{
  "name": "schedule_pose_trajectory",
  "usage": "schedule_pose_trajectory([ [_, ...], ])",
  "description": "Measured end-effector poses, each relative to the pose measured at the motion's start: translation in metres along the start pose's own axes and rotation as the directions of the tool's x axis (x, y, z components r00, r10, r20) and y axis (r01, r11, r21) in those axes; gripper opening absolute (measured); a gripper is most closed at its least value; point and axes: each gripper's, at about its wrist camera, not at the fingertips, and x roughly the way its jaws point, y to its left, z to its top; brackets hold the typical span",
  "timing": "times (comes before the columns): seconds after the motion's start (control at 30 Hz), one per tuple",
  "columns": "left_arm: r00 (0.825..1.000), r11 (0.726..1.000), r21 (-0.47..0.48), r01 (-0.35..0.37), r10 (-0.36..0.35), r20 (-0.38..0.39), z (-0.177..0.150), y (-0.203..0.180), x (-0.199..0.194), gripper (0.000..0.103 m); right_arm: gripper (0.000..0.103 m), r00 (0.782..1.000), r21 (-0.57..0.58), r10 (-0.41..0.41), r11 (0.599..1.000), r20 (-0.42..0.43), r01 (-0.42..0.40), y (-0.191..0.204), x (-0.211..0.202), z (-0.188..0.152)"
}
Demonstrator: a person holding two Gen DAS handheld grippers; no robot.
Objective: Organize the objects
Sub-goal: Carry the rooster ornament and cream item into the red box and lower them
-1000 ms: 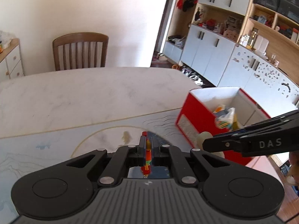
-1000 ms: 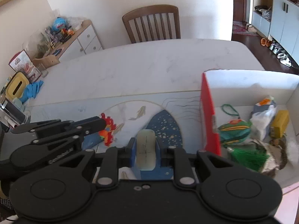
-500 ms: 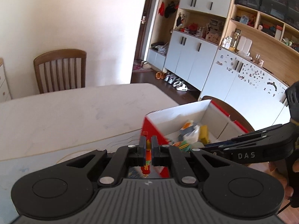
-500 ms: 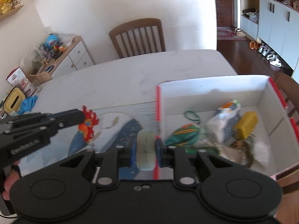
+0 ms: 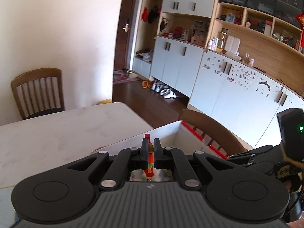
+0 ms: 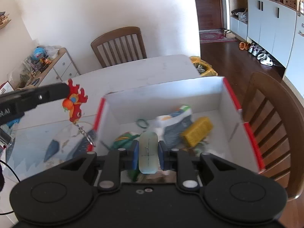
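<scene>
Box (image 6: 226, 89), white inside with red edges, sits open on my worktop (image 6: 144, 70) with a wooden chair (image 6: 269, 117) just beside its right wall. My right tool (image 6: 148, 150) hovers over the box, its blue-padded fingers closed on a pale, flat pad (image 6: 147, 152). Inside the box lie a yellow block (image 6: 197, 131), a white and blue bag (image 6: 174, 117) and a green and yellow toy (image 6: 123, 140). My left tool (image 5: 150, 150) is closed tight on a red rooster keychain (image 6: 74, 102), which hangs in the air just left of the box's left wall, its chain and ring (image 6: 85, 133) dangling above a blue patterned mat (image 6: 51, 148). Another chair (image 6: 119, 45) stands at the worktop's far side.
</scene>
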Motion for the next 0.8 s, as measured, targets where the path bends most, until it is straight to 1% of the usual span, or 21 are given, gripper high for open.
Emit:
schedule_pose_trajectory([
  [0.13, 1.000, 1.000, 0.009, 0.021, -0.021, -0.022, -0.001, -0.020, 0.021, 0.004, 0.020, 1.000, -0.006, -0.013, 1.000, -0.014, 0.013, -0.022, 0.004, -0.001],
  [0.3, 0.996, 0.999, 0.011, 0.035, -0.034, -0.086, -0.014, -0.034, 0.055, 0.004, 0.020, 0.999, -0.033, -0.025, 0.999, -0.048, 0.023, -0.039, 0.016, -0.006],
  [0.47, 0.985, 1.000, -0.005, 0.025, -0.025, -0.173, -0.034, -0.032, 0.084, 0.004, 0.020, 0.996, -0.070, -0.029, 0.997, -0.087, 0.023, -0.046, 0.032, -0.012],
  [0.57, 0.978, 1.000, -0.010, 0.016, -0.018, -0.209, -0.044, -0.030, 0.096, 0.004, 0.020, 0.994, -0.107, -0.035, 0.994, -0.108, 0.023, -0.047, 0.043, -0.015],
  [0.8, 0.966, 1.000, -0.006, -0.024, 0.021, -0.259, -0.054, -0.026, 0.112, 0.004, 0.020, 0.989, -0.138, -0.036, 0.990, -0.141, 0.016, -0.048, 0.062, -0.017],
])
